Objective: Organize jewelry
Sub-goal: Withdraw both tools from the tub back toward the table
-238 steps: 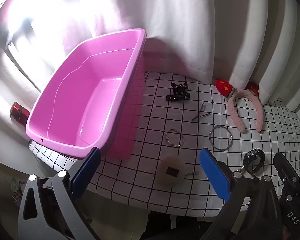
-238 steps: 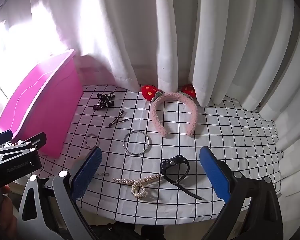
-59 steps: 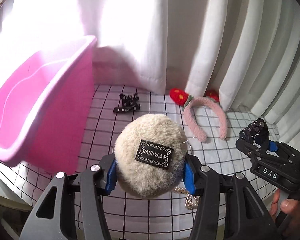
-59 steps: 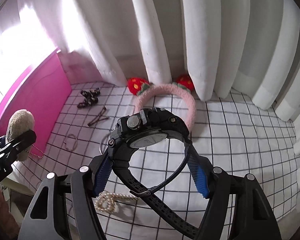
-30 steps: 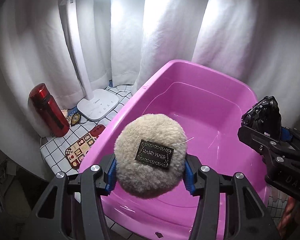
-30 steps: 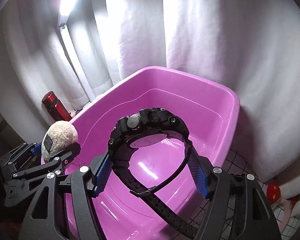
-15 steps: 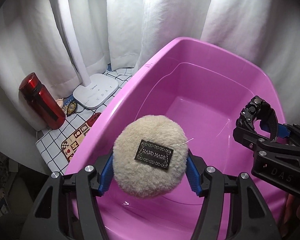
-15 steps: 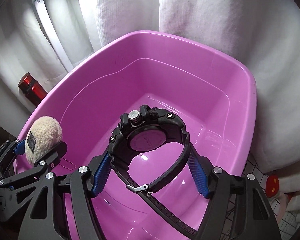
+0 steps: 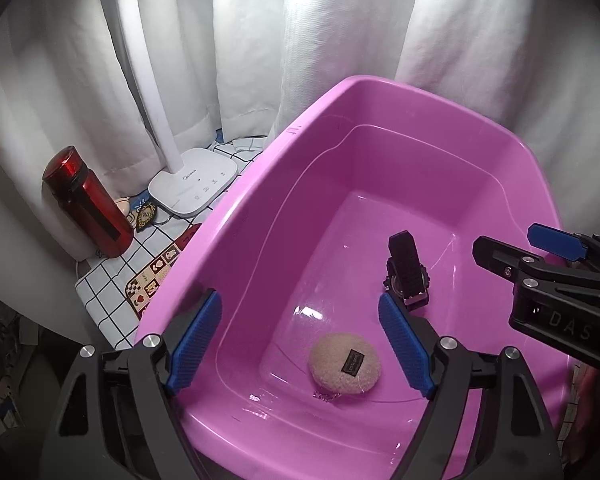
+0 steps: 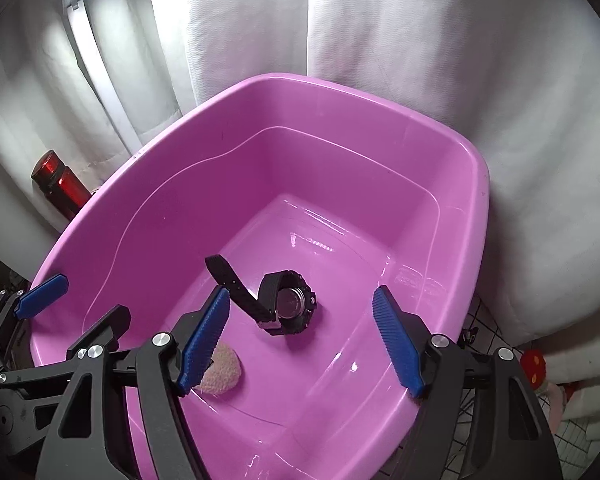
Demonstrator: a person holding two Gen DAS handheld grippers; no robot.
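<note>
A pink plastic tub point(image 9: 260, 184) fills both views; in the right wrist view its rim point(image 10: 380, 96) curves across the middle. A beige furry pompom point(image 9: 345, 363) with a small black label lies on the tub floor. A black wristwatch point(image 9: 407, 276) rests on the floor beyond it, strap sticking up. In the right wrist view the watch point(image 10: 288, 306) lies on its side and the pompom point(image 10: 222, 372) is half hidden behind a finger. My left gripper point(image 9: 300, 344) is open and empty above the tub. My right gripper point(image 10: 300, 338) is open and empty above the watch.
A red bottle point(image 9: 88, 208) and a white lamp base point(image 9: 192, 186) stand on the checked cloth left of the tub. White curtains hang behind. A red and pink hairband point(image 10: 534, 364) peeks out right of the tub.
Both grippers have opened. The pompom dropped from the left gripper and the watch from the right gripper onto the tub floor.
</note>
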